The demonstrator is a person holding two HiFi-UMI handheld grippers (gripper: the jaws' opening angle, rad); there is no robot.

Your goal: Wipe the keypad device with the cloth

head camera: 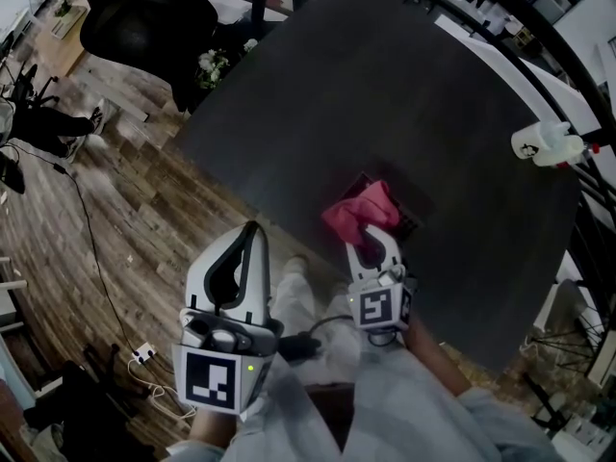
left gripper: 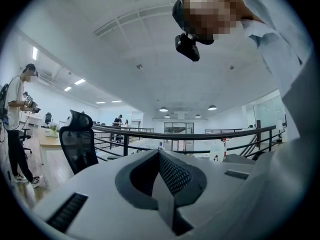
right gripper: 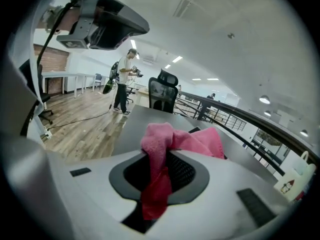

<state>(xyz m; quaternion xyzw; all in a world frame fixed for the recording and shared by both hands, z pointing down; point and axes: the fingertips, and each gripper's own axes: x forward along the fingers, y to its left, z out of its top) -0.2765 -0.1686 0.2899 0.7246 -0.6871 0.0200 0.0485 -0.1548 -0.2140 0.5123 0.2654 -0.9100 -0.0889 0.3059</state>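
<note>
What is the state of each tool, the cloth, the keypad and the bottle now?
cloth: bunched, gripped at one end.
keypad: mostly covered by cloth.
right tool: shut on cloth.
left tool: shut, empty.
bottle: untouched, far from both tools.
</note>
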